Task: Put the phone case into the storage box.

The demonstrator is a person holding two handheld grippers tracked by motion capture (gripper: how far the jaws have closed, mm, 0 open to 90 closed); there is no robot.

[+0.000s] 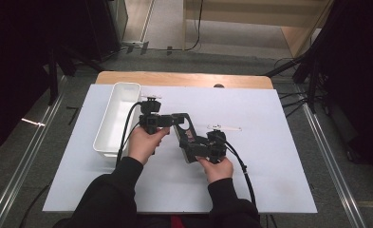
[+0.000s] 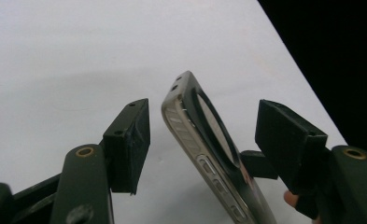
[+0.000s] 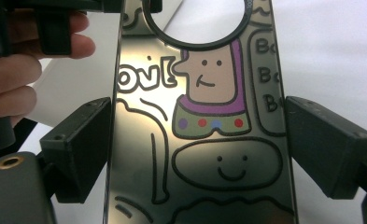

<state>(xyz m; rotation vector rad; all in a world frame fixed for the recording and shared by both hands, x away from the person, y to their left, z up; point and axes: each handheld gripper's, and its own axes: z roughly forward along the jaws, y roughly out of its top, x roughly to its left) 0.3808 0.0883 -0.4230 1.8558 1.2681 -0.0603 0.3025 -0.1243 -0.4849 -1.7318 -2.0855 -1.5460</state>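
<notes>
A phone (image 1: pixel 188 134) with a cartoon-printed back and a black camera ring is held up over the white table. In the right gripper view the phone (image 3: pixel 209 93) stands lengthwise between my jaws, and my right gripper (image 3: pixel 197 135) is shut on its two long edges. My left gripper (image 2: pixel 204 114) stands open around the phone's top end (image 2: pixel 195 135), which is seen edge-on with a gap to each pad. In the high view my left gripper (image 1: pixel 177 118) comes in from the left, and my right gripper (image 1: pixel 190 145) from the lower right.
A long white bin (image 1: pixel 117 116) stands at the table's left. A small white strip (image 1: pixel 224 127) lies right of the grippers, and another small white piece (image 1: pixel 151 96) lies beside the bin's far end. The white table sheet (image 1: pixel 269 156) ends at a wooden far edge.
</notes>
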